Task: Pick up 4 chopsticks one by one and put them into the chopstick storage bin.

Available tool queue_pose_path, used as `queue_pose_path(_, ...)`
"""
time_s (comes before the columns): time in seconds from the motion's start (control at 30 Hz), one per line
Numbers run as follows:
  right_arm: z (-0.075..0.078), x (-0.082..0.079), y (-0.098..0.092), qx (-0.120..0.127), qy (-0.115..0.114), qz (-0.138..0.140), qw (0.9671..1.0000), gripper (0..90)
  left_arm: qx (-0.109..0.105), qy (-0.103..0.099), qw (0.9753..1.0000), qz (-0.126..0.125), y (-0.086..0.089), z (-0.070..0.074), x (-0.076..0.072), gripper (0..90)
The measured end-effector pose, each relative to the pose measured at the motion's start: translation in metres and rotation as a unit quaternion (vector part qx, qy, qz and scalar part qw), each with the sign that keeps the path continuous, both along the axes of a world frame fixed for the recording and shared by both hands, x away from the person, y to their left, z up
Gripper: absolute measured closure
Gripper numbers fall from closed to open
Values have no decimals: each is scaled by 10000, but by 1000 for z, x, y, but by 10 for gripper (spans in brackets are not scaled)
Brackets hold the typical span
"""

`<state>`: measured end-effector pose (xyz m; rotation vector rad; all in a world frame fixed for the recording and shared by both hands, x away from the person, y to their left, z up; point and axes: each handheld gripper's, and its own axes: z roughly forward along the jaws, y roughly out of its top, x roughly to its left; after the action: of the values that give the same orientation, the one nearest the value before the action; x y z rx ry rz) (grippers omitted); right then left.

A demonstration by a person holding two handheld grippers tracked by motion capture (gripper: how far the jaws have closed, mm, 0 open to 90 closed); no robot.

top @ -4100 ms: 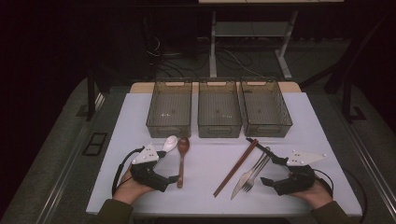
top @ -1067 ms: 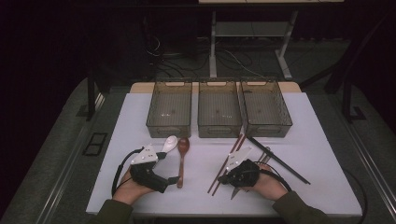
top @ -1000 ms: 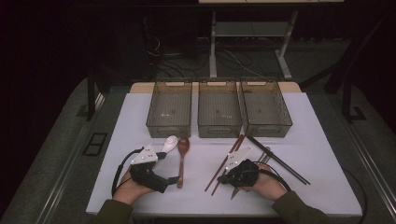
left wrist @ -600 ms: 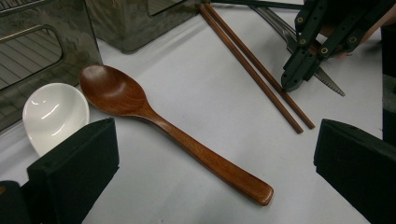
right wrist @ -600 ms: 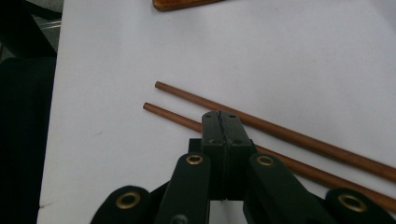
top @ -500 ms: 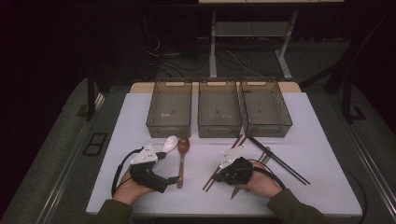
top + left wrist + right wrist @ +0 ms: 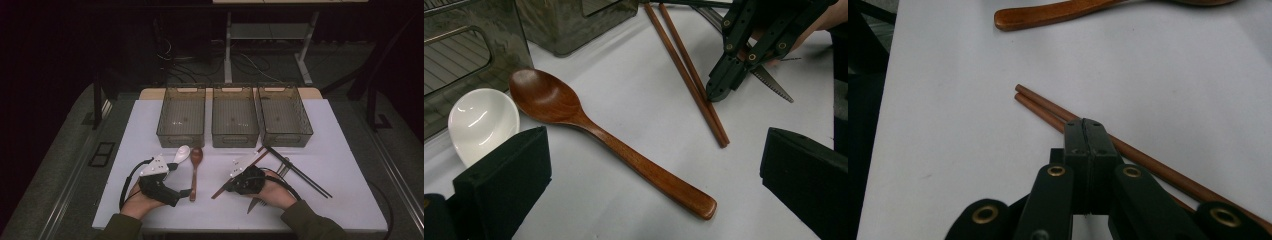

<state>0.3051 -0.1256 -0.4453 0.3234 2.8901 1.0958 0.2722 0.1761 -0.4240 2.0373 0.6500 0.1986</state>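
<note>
A pair of brown chopsticks (image 7: 226, 186) lies slanted on the white table (image 7: 340, 150). My right gripper (image 7: 228, 188) is shut, its tips on top of them near their near end; in the right gripper view the shut jaws (image 7: 1084, 125) cross over both sticks (image 7: 1043, 107) with nothing between them. A wooden spoon (image 7: 194, 170) lies to the left. My left gripper (image 7: 183, 192) stands open, and in the left gripper view (image 7: 651, 175) the spoon's handle (image 7: 644, 172) runs between the wide jaws. A white spoon (image 7: 481, 120) sits beside the wooden bowl. The right gripper (image 7: 719, 92) shows far off.
Three dark mesh bins (image 7: 182, 131), (image 7: 235, 132), (image 7: 287, 131) stand in a row at the back of the table. Black chopsticks (image 7: 300, 175) lie to the right of my right hand. A metal fork (image 7: 254, 203) pokes out under that hand.
My right gripper came from the table's right side leftward onto the brown chopsticks, which have shifted slightly left. The left gripper has stayed put.
</note>
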Motion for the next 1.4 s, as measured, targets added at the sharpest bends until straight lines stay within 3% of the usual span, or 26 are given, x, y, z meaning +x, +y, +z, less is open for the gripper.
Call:
queue_pose_path(0.7,0,15,13,19,-75,-139,9999,897,-4,8,10000,6,0,0,0,0)
queue_pose_path(1.2,-1,33,18,71,-105,-493,9987,897,-1,16,10000,23,1,0,0,0)
queue_pose_path(1.3,-2,36,19,142,-19,-596,9981,897,5,11,10000,16,1,0,0,0)
queue_pose_path(1.4,-1,40,20,57,-112,-587,9982,897,-5,17,10000,27,1,0,0,0)
